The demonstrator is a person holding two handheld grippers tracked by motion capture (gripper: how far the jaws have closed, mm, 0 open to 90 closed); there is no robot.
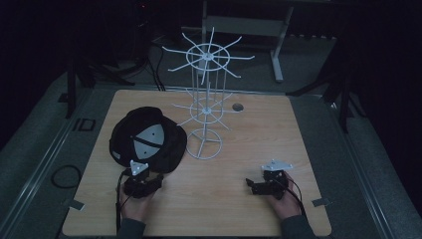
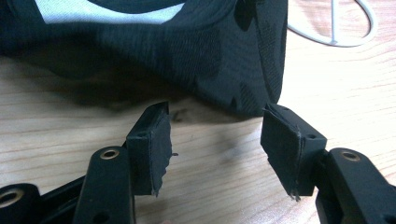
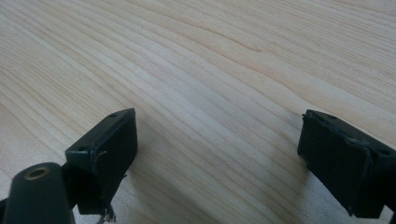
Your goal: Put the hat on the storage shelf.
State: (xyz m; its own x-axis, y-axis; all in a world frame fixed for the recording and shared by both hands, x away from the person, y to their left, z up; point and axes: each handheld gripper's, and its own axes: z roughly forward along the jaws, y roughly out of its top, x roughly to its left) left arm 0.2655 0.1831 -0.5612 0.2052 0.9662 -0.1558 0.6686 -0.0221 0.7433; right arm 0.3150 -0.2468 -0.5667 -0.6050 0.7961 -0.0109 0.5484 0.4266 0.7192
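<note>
A black cap (image 1: pixel 148 139) with a pale grey panel lies on the wooden surface (image 1: pixel 249 149) directly ahead of the left tool (image 1: pixel 155 180), its rim just beyond the spread jaws, with bare wood between the pads (image 2: pixel 156 140). A white wire rack (image 1: pixel 206 99) stands past the cap, to the right of that tool. The right tool (image 1: pixel 250 185), held low over the surface well apart from the cap, has its jaws spread wide with nothing between them.
</note>
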